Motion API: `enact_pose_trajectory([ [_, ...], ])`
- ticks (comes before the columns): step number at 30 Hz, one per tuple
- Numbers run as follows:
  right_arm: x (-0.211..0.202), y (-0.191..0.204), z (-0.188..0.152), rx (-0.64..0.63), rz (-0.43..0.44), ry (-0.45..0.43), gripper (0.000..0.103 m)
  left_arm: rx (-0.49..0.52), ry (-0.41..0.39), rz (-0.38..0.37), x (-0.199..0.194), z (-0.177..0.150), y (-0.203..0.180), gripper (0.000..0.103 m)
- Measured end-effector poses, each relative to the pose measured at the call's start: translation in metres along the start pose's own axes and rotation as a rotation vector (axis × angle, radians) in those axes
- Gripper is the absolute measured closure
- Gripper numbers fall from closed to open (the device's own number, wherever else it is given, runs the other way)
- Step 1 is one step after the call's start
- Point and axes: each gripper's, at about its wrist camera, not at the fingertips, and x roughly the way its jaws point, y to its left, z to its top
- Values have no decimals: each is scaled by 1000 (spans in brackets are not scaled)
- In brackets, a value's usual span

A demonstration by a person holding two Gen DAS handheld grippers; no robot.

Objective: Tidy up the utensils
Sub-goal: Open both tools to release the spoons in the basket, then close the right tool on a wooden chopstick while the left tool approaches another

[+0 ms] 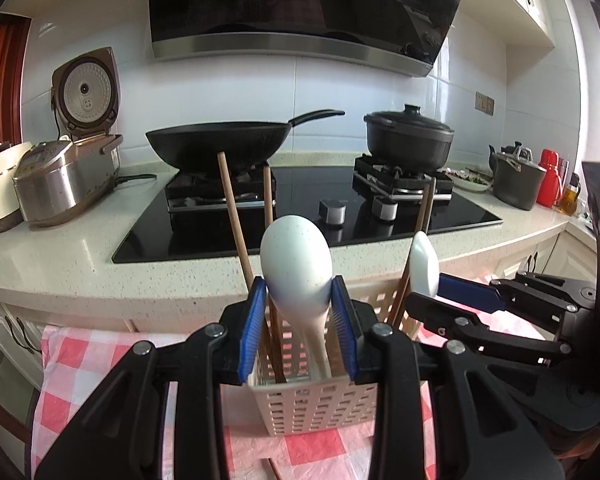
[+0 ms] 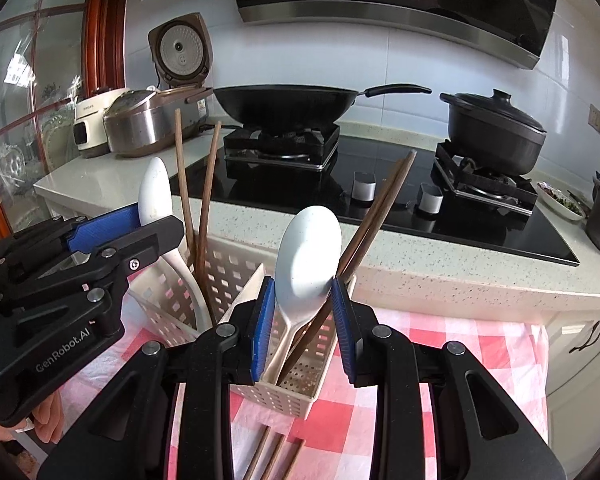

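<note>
Left wrist view is showing the left gripper (image 1: 299,312) clamping its blue pads on the bowl of a pale spoon (image 1: 296,264). This spoon is standing upright, handle down, inside a cream perforated utensil basket (image 1: 312,408). Two brown chopsticks (image 1: 232,216) are leaning in the same basket, on the left side of the spoon. The basket is sitting on a red and white checked cloth (image 1: 80,364).

At the right of this view, the right gripper (image 1: 432,296) is holding a second white spoon (image 1: 423,264), and more chopsticks (image 1: 426,216) are rising just beside it.

Right wrist view is showing the right gripper (image 2: 303,312) with its pads pressing on both edges of that spoon's bowl (image 2: 308,252), so the claw is closed on the spoon. The handle is going down into the basket compartment (image 2: 296,392), touching a pair of tilted chopsticks (image 2: 380,204). The left gripper (image 2: 140,224) is appearing at the left with its spoon (image 2: 154,188). Loose chopsticks (image 2: 276,456) are lying on the cloth (image 2: 440,344) under the gripper. Behind, a black wok (image 2: 284,104) and a lidded pot (image 2: 496,132) are sitting on the stove (image 2: 400,184).
</note>
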Motion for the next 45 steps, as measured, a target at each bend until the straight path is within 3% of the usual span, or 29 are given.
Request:
enact_pose_trajectory([
  [9,16,0,-8,25,18,46,72,-13,36,19,12,-11,9,70],
  [11,18,-2,-8,33,23,49,66,-13,35,29,13,-12,11,68],
  [12,18,-3,-9,39,24,48,54,-16,34,32,12,-12,13,67],
  [15,12,-7,-9,65,27,26,51,-35,21,43,3,-13,19,62],
  [18,-4,-13,-11,83,22,-3,51,-64,-11,83,-19,-21,30,42],
  [20,-19,-21,-19,123,28,-22,51,-88,-44,120,-36,-31,38,22],
  [22,-29,-27,-30,161,34,-28,51,-103,-32,142,-47,-46,45,15],
  [27,-47,-35,-81,235,21,8,51,-130,47,225,-65,-97,58,13],
  [35,-48,-33,-158,307,-18,97,51,-226,170,185,-76,-161,68,9],
  [40,-37,-35,-179,341,-44,131,51,-145,214,228,-72,-173,56,9],
  [45,-37,-38,-178,356,-55,122,51,-143,233,211,-67,-181,52,9],
])
